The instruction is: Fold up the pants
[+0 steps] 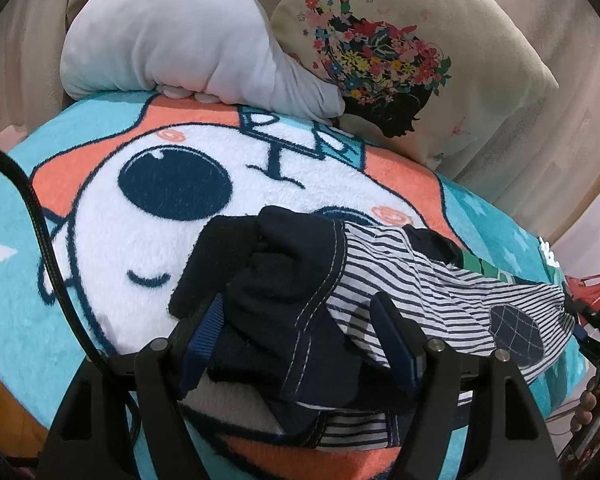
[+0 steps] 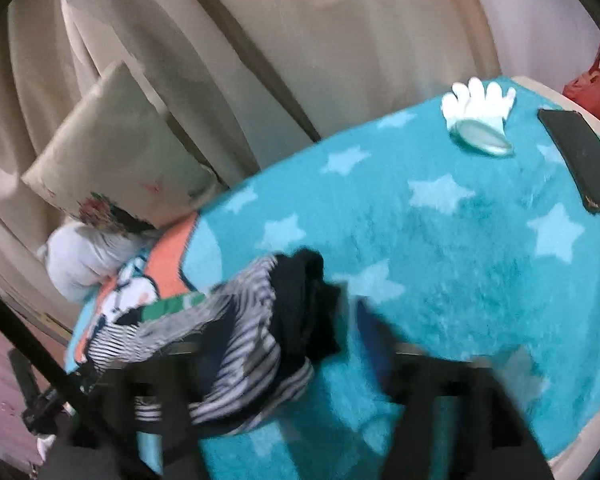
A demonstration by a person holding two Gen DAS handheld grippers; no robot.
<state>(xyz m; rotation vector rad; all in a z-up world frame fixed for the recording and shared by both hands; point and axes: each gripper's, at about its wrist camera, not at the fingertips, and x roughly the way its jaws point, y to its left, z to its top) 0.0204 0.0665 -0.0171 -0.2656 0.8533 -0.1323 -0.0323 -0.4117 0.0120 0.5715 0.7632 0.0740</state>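
Note:
The pants [image 1: 300, 288] are small, dark navy with a white-and-navy striped lining, bunched in a heap on a teal cartoon blanket [image 1: 100, 184]. My left gripper [image 1: 300, 332] is open, its blue-padded fingers [image 1: 204, 332] standing on either side of the navy fabric. In the blurred right wrist view the pants [image 2: 236, 336] lie at lower left. My right gripper [image 2: 284, 340] is open, with the striped cloth lying between its jaws and over the left finger; the right finger [image 2: 374, 332] stands apart over the blanket [image 2: 440, 248].
A grey plush toy [image 1: 172, 44] and a floral cushion [image 1: 400, 40] lie at the blanket's far edge against curtains. A white glove [image 2: 476, 100], a clear oval object [image 2: 482, 138] and a black phone [image 2: 584, 160] lie on the starred part of the blanket.

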